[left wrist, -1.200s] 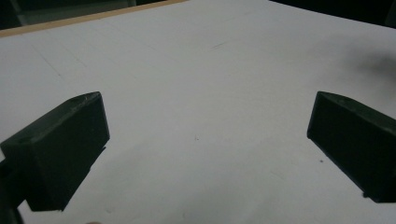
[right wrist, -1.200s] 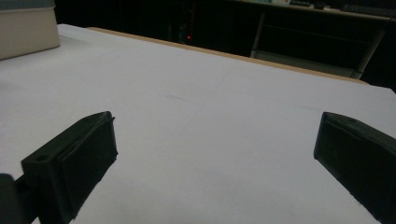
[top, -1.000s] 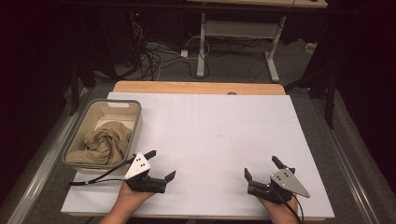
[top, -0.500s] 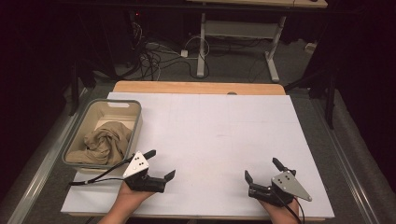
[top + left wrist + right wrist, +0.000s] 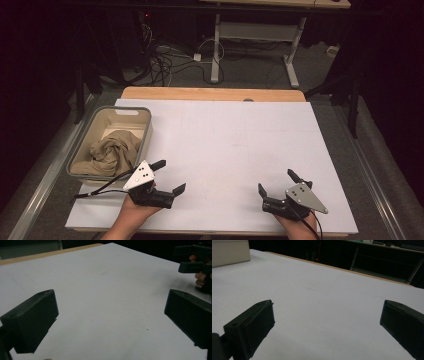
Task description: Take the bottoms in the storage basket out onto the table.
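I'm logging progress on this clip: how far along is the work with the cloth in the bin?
Nothing looks done: the tan cloth lies crumpled in the grey bin. Nothing is in hand; the left gripper and right gripper are open over the white table. Reaching for and handling the cloth is left.

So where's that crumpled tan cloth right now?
In the high view, the tan cloth lies bunched inside the grey basket at the table's left edge, just beyond the left claw.

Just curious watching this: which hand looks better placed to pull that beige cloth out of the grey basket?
Probably the left. The left gripper, open, sits beside the basket holding the cloth; the right gripper is across the table.
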A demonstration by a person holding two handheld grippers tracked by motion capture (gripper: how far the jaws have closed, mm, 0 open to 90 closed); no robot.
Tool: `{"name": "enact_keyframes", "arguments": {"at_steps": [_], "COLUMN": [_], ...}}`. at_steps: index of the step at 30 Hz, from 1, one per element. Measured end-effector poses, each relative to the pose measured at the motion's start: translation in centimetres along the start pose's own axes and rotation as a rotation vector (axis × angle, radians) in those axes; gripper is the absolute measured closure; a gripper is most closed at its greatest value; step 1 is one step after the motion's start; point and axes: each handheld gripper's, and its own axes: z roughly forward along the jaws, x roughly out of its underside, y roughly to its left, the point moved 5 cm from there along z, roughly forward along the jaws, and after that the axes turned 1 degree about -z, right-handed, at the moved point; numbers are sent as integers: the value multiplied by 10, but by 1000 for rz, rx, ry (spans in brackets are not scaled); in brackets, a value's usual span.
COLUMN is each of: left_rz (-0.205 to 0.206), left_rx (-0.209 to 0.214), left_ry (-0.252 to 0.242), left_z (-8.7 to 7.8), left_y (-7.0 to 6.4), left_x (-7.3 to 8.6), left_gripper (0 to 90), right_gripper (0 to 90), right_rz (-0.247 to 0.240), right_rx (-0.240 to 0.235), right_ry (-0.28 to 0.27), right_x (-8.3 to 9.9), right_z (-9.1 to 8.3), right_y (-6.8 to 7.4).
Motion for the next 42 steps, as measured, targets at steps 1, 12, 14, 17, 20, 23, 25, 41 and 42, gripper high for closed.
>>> {"name": "enact_keyframes", "arguments": {"at_steps": [1, 12, 14, 17, 20, 23, 25, 41, 42], "left_rz": [-1, -5, 9, 11, 14, 19, 14, 14, 12], "left_rx": [2, 58, 65, 63, 64, 72, 64, 6, 2], "left_ry": [-3, -14, -18, -22, -23, -30, -39, -62, -64], "left_z": [0, -14, -19, -26, -31, -38, -42, -81, -84], "left_y": [0, -6, -9, -12, -13, -12, -9, 16, 18], "left_x": [0, -13, -18, -25, -29, -34, -37, -55, -56], "left_gripper": [0, 0, 0, 0, 0, 0, 0, 0, 0], "right_gripper": [5, 4, 4, 5, 5, 5, 5, 5, 4], "right_rz": [-3, -21, -19, -25, -25, -22, -22, -27, -25], "right_rx": [0, -11, -15, -11, -9, -9, -8, -7, -9], "right_ry": [3, 20, 20, 21, 21, 18, 18, 16, 15], "right_x": [0, 2, 1, 1, 1, 1, 1, 1, 1], "right_z": [0, 5, 6, 6, 5, 5, 4, 5, 5], "right_y": [1, 6, 7, 8, 8, 7, 7, 10, 11]}}
